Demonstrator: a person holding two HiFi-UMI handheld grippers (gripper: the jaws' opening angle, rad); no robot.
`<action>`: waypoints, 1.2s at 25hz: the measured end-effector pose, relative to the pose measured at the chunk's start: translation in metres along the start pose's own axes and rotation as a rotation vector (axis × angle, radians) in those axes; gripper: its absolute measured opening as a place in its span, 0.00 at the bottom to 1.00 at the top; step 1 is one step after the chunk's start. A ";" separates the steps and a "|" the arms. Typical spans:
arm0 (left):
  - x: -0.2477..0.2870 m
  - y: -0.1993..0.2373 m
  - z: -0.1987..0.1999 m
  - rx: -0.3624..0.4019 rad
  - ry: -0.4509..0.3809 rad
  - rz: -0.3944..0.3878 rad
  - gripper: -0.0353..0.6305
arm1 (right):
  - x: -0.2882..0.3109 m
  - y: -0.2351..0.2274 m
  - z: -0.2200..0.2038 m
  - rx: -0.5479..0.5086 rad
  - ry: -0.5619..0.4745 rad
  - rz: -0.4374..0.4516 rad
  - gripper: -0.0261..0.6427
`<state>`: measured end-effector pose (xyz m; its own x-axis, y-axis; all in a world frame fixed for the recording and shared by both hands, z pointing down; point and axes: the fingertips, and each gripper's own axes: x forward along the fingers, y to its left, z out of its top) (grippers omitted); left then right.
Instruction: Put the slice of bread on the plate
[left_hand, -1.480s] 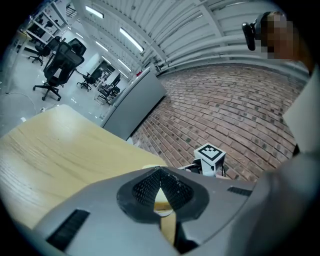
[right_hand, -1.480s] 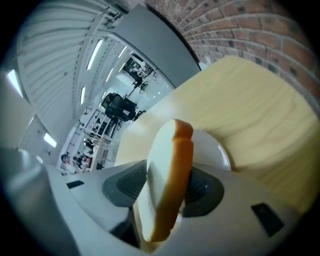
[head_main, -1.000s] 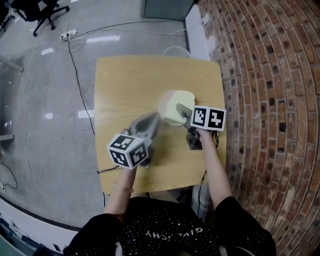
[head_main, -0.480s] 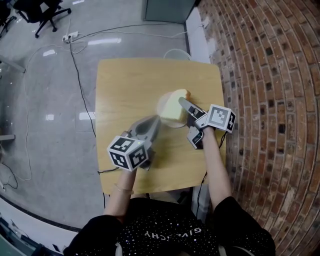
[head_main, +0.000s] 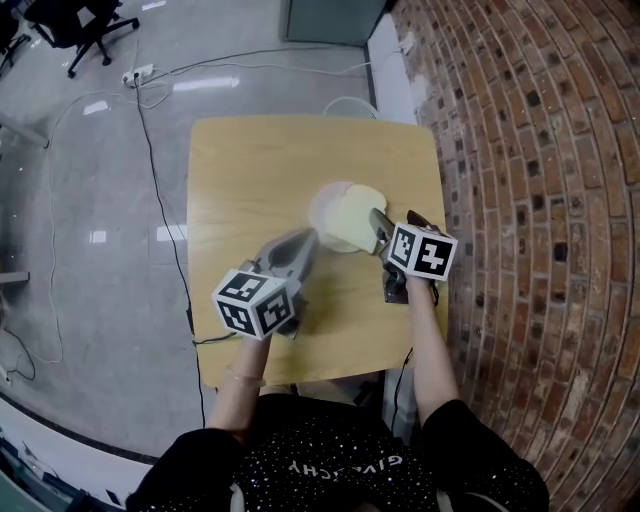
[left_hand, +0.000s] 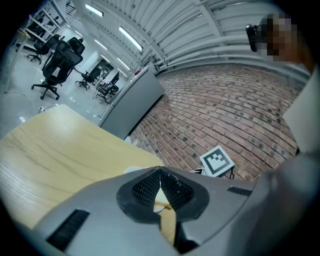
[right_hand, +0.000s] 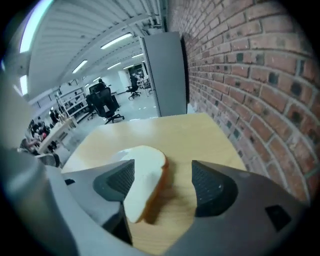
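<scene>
The right gripper (right_hand: 165, 186) stands released, its two dark ribbed pads well apart. The slice of bread (right_hand: 144, 184) sits in the gap between them, close against the left-hand pad and clear of the other. Whether it touches that nearer pad cannot be told. The slice shows its white face upward, with the brown crust turned toward the free pad.

The left gripper (left_hand: 160, 181) is clenched on nothing. Its pads meet at the tips, and only a narrow slit opens below them, through which a bit of the bread shows farther off.

From the head view, the slice lies on the white plate (head_main: 325, 205) at the middle right of the wooden table (head_main: 250, 170), covering the plate's right side. The right gripper's jaw tips rest beside the plate's right edge. The left gripper's tips point at the plate from the lower left, near it but apart.

Each tool is held low over the table's near half by one of the person's hands, the marker cubes facing up. A brick wall (head_main: 540, 200) runs along the table's right side. On the left is grey floor (head_main: 80, 200) with a black cable trailing over it, and office chairs stand farther back.
</scene>
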<state>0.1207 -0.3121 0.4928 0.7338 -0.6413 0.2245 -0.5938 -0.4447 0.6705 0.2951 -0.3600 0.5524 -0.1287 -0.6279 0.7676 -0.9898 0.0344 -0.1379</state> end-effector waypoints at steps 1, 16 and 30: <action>0.000 -0.002 0.000 0.007 0.001 0.000 0.07 | -0.005 -0.003 0.000 -0.036 -0.016 -0.025 0.55; -0.017 -0.095 0.017 0.286 0.022 0.020 0.07 | -0.154 0.068 -0.002 -0.049 -0.302 0.232 0.06; -0.044 -0.092 0.008 0.349 0.080 0.078 0.07 | -0.163 0.071 -0.039 0.022 -0.272 0.219 0.06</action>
<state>0.1405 -0.2480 0.4156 0.6972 -0.6371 0.3288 -0.7157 -0.5920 0.3705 0.2435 -0.2243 0.4417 -0.3141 -0.7916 0.5240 -0.9386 0.1760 -0.2968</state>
